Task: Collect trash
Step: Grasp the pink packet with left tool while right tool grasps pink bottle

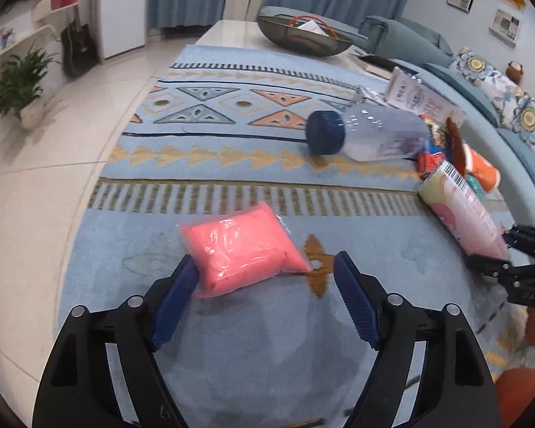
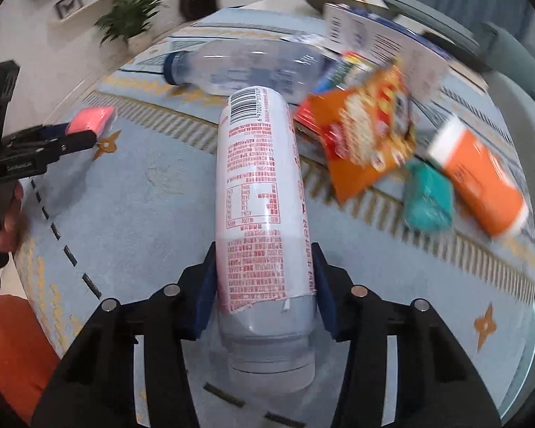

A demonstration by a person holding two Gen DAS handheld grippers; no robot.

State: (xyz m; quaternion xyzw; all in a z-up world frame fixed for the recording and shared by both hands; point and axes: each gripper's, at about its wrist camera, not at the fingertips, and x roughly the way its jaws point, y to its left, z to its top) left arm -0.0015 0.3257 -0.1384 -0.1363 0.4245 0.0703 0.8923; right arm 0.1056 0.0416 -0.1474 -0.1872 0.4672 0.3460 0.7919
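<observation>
Over on the far right in the right wrist view, the orange cup (image 2: 481, 182), teal packet (image 2: 428, 196) and snack bag (image 2: 367, 132) are smeared by motion blur, print unreadable. The white bottle (image 2: 264, 214) hides its cap end low between the jaws. In the left wrist view, the right gripper (image 1: 517, 264) is cut by the right edge, and the pink packet (image 1: 242, 249) covers the left finger's tip.

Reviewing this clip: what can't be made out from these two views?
- Right wrist view: snack bag, orange cup and teal item are motion-blurred; print unreadable.
- Left wrist view: right gripper sits at the frame edge; its grip on the pink-labelled bottle is unclear there.
- Bowl contents: too far.
</observation>
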